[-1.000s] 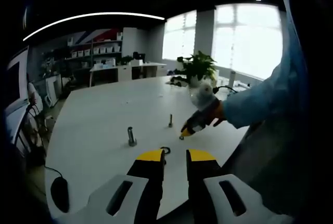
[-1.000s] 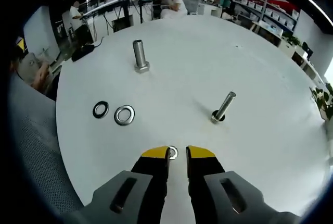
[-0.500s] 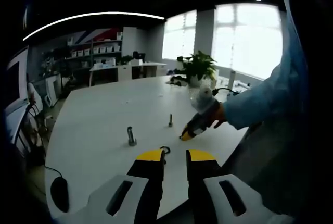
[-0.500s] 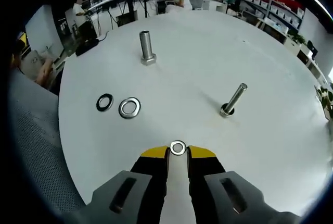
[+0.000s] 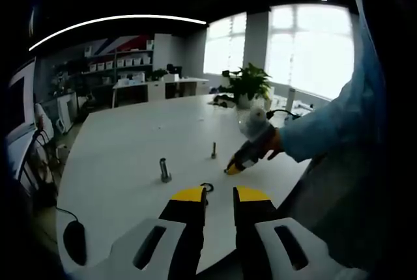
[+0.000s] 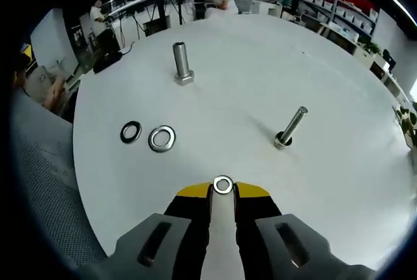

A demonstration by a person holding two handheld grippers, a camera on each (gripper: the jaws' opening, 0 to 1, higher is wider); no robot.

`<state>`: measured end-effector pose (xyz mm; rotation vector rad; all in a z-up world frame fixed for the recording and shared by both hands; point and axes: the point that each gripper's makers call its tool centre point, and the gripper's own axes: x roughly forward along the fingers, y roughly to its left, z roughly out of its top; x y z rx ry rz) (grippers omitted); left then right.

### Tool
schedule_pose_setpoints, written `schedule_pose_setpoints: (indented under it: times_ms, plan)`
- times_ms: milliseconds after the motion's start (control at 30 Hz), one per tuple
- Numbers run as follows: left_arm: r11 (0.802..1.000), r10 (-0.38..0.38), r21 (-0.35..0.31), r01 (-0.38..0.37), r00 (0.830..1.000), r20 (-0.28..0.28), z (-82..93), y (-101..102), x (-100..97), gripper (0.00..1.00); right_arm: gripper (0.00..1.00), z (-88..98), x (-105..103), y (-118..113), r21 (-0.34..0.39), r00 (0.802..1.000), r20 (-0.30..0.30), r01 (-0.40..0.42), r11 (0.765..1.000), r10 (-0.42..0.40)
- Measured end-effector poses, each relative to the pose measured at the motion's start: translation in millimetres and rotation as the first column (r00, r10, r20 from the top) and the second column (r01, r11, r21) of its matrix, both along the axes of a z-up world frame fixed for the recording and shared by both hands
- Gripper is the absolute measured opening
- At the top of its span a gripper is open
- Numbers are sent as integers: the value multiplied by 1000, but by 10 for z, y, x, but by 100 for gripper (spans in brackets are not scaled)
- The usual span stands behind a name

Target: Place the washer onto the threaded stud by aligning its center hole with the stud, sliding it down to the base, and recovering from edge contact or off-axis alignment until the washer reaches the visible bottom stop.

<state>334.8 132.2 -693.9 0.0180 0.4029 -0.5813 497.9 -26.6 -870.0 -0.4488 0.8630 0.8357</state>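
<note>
The right gripper (image 6: 223, 190) pinches a small washer (image 6: 223, 184) above the bench (image 6: 247, 78); it should centre the hole over the thin stud (image 6: 290, 127), far right, then lower it straight.

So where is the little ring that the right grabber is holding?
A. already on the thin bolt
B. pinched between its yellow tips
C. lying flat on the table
B: the small washer sits pinched at the tips of the right gripper, short of the thin bolt.

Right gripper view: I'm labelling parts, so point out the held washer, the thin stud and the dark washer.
held washer (image 6: 223, 185), right gripper view, metal ring.
thin stud (image 6: 292, 126), right gripper view, mid-shaft.
dark washer (image 6: 131, 131), right gripper view, ring edge.
</note>
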Motion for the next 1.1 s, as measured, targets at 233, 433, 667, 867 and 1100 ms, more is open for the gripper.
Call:
schedule_pose_setpoints:
  times_ms: [233,433,667,867,1100]
  plan:
    - [1000,0,0,0,1000,0,-1,-1,-3,14,15,89,51,8,11,1000,22,9,1000,-9]
    - [1000,-1,1,1,1000,0,0,-2,-6,14,15,157,102,1,21,999,40,20,1000,-21]
    - [1000,-1,1,1,1000,0,0,-2,-8,14,15,227,177,-14,29,996,75,38,999,-40]
    - [1000,-2,1,2,1000,-1,0,-2,-8,14,15,287,252,-38,34,993,106,56,998,-59]
    - [1000,-4,1,4,1000,-1,0,-4,-11,14,15,382,365,-83,42,981,171,82,996,-88]
